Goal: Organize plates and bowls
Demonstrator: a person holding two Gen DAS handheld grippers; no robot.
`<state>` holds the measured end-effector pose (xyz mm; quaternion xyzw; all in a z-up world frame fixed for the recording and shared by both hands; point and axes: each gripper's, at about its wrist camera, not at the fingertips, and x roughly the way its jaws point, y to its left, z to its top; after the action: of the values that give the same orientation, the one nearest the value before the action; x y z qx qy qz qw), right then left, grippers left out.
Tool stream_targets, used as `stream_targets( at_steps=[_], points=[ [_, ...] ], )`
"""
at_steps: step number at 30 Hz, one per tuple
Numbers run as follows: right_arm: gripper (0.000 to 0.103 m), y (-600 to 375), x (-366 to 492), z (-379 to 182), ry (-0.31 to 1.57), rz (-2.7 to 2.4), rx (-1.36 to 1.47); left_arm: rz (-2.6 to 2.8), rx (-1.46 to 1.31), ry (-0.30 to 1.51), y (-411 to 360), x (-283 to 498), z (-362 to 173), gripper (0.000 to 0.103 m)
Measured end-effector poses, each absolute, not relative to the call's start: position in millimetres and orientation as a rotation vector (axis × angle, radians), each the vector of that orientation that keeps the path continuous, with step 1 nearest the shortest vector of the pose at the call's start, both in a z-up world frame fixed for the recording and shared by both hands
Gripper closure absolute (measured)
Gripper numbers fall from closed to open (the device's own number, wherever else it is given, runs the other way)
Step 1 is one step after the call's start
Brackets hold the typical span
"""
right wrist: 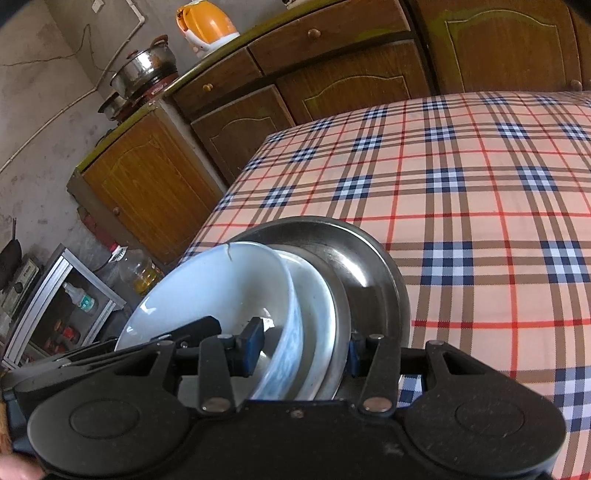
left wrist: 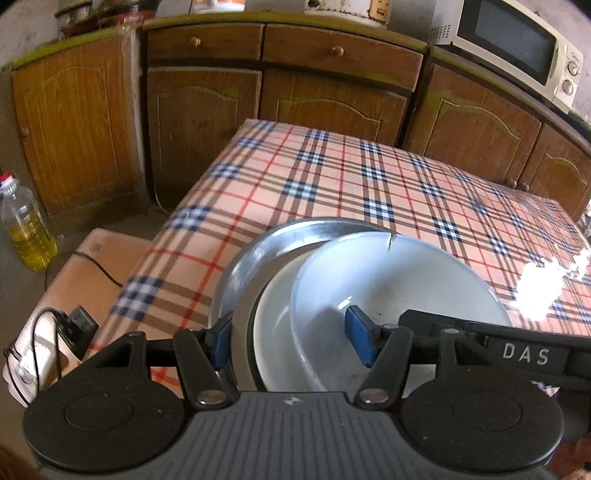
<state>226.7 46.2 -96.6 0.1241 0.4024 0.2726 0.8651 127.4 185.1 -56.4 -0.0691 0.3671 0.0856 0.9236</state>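
A stack of dishes is held over the checked tablecloth (left wrist: 332,177): a steel plate (left wrist: 258,251) underneath, a white plate (left wrist: 277,332) in it, and a pale blue bowl (left wrist: 399,280) with a cracked rim on top. My left gripper (left wrist: 291,339) is shut on the stack's edge, one blue pad inside the bowl, the other outside the steel plate. My right gripper (right wrist: 301,350) grips the opposite edge of the same stack (right wrist: 295,280) the same way. The bowl (right wrist: 207,288) tilts in the right wrist view.
Brown wooden cabinets (left wrist: 207,110) stand behind the table. A microwave (left wrist: 517,48) sits on the counter at right. An oil bottle (left wrist: 26,229) and a power strip (left wrist: 37,339) are on the floor at left. A steel pot (right wrist: 144,70) and orange kettle (right wrist: 207,22) are on the counter.
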Motion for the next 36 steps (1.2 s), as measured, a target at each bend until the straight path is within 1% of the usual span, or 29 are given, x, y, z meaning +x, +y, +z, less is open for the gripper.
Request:
stream_targets(
  at_steps=[3, 8, 13, 19, 23, 25, 27, 30, 32, 34, 36],
  points=[
    [0.054, 48.6, 226.8, -90.3, 0.824, 0.584, 0.233, 0.198, -0.03, 0.722, 174.7, 126.0, -54.8, 0.04],
    [0.055, 53.3, 227.4, -85.0, 0.823, 0.58, 0.18, 0.197, -0.069, 0.728, 182.1, 126.6, -55.8, 0.039],
    [0.055, 54.4, 226.9, -75.5, 0.809, 0.499, 0.054, 0.177, -0.088, 0.748, 182.6, 127.7, -59.5, 0.036],
    [0.055, 60.4, 211.8, -53.0, 0.726, 0.477, -0.11, 0.184, -0.07, 0.75, 180.4, 127.1, -59.5, 0.036],
    [0.054, 51.2, 198.5, -44.4, 0.709, 0.443, -0.121, 0.191, -0.052, 0.748, 179.9, 124.1, -58.0, 0.038],
    [0.052, 44.0, 190.4, -40.7, 0.709, 0.443, -0.106, 0.195, -0.058, 0.741, 180.5, 120.7, -54.7, 0.039],
    [0.046, 37.9, 181.2, -36.6, 0.701, 0.444, -0.093, 0.189, -0.054, 0.725, 179.5, 114.6, -49.7, 0.037],
    [0.041, 28.9, 164.7, -30.4, 0.691, 0.434, -0.095, 0.188, -0.052, 0.712, 176.2, 103.0, -43.2, 0.031],
    [0.035, 24.4, 154.3, -27.7, 0.695, 0.435, -0.082, 0.178, -0.066, 0.706, 172.9, 93.2, -37.0, 0.026],
    [0.033, 20.0, 141.9, -25.9, 0.696, 0.447, -0.08, 0.187, -0.062, 0.698, 166.5, 82.3, -30.3, 0.018],
    [0.032, 16.7, 130.2, -26.0, 0.708, 0.454, -0.084, 0.197, -0.047, 0.692, 159.1, 72.6, -25.3, 0.013]
  ],
)
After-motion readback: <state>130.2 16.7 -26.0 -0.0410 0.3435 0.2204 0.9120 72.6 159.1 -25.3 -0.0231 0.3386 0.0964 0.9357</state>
